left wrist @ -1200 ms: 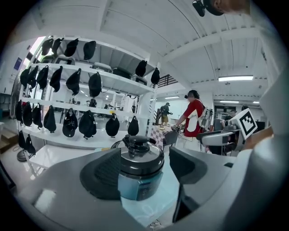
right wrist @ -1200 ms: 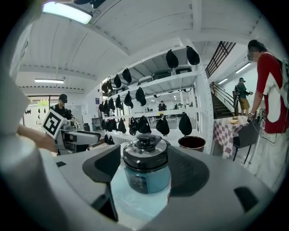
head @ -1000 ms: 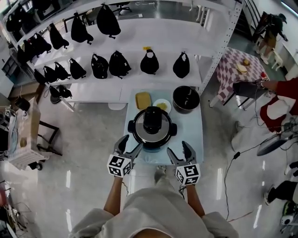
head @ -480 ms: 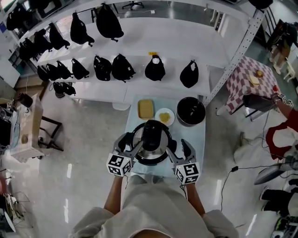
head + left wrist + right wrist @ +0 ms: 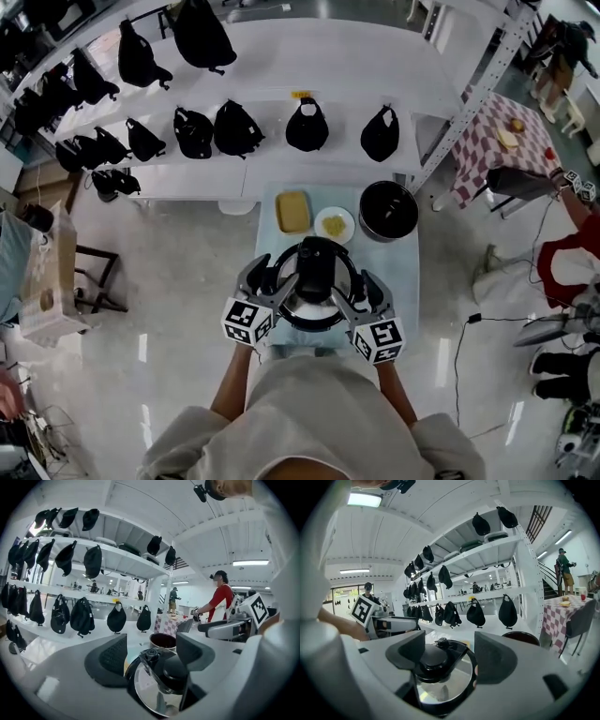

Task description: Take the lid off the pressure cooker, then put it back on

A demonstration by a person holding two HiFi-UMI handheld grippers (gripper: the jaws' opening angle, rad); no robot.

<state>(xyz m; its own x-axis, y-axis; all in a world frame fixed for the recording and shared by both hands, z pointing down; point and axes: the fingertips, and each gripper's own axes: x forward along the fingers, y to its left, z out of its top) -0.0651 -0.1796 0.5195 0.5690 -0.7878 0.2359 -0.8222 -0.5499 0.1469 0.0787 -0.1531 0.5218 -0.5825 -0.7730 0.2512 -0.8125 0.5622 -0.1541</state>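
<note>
The pressure cooker (image 5: 317,292) stands at the near end of a pale blue table (image 5: 405,274), with its silver lid (image 5: 157,691) on and a black handle knob (image 5: 319,265) on top. My left gripper (image 5: 269,283) is open at the cooker's left side. My right gripper (image 5: 361,292) is open at its right side. In the left gripper view the lid and knob (image 5: 174,673) lie just beyond and below the open left gripper (image 5: 152,653). The right gripper view shows the lid (image 5: 443,679) and the open right gripper (image 5: 450,652) the same way. Neither gripper holds anything.
On the far half of the table are a black inner pot (image 5: 388,210), a white plate of yellow food (image 5: 333,225) and a yellow tray (image 5: 292,212). White shelves with black bags (image 5: 307,127) stand behind. To the right are a checkered table (image 5: 502,141) and a person in red (image 5: 220,599).
Both grippers have moved forward from the table's near edge and now sit on either side of the cooker lid. The head view has moved closer to the table.
</note>
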